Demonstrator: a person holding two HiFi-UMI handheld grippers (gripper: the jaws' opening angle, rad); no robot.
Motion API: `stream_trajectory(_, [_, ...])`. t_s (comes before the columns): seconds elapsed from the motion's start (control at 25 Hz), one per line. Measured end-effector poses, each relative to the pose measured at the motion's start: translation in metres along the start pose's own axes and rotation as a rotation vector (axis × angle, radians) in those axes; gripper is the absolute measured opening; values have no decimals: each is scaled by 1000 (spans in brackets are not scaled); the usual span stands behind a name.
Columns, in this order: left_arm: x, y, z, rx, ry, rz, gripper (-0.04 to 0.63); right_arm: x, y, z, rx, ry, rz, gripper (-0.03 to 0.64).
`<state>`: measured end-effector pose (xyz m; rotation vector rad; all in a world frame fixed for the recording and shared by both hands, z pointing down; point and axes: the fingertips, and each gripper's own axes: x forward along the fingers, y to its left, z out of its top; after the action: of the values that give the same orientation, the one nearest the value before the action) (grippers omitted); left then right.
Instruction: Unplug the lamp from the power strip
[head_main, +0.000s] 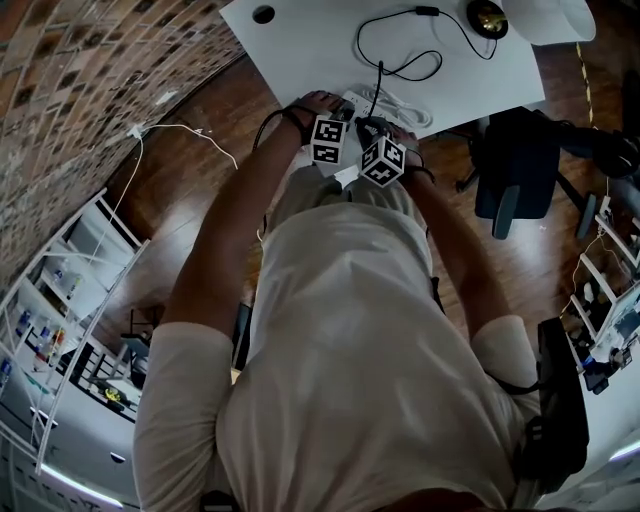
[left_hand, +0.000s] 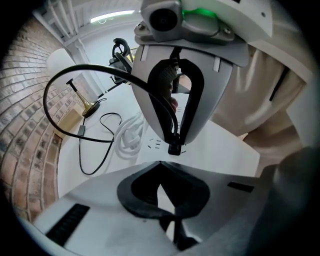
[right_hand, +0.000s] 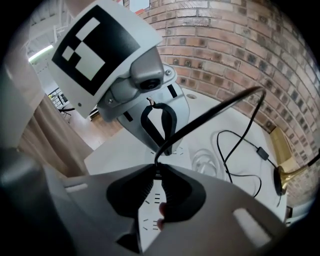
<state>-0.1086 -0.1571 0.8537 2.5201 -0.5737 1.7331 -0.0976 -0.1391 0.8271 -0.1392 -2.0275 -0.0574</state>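
Plug (left_hand: 174, 148) of the lamp (head_main: 487, 18), seated in the power strip (left_hand: 152, 145) at the near edge of the table (head_main: 300, 40). Here the right gripper (right_hand: 159, 169) pinches the plug. The left gripper (left_hand: 160, 164), jaws together and empty, appears to bear down on the strip. Best practice is to pull straight out along the prongs, strip pinned, without tugging the cord (left_hand: 90, 70).

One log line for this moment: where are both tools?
right tool: shut on plug | plug: looks still in power strip | left tool: shut, empty, at the strip
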Motion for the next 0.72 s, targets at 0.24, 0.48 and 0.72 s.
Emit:
stream_trajectory(0.24, [1, -2, -1, 58, 40, -11, -14, -1, 1, 1, -2, 22, -7, 48])
stream_trajectory(0.48, [1, -1, -1, 23, 53, 20, -14, -2, 1, 1, 81, 4, 4, 46])
stream_trajectory(0.72, [0, -3, 0, 53, 65, 37, -14, -5, 3, 0, 81, -6, 22, 42])
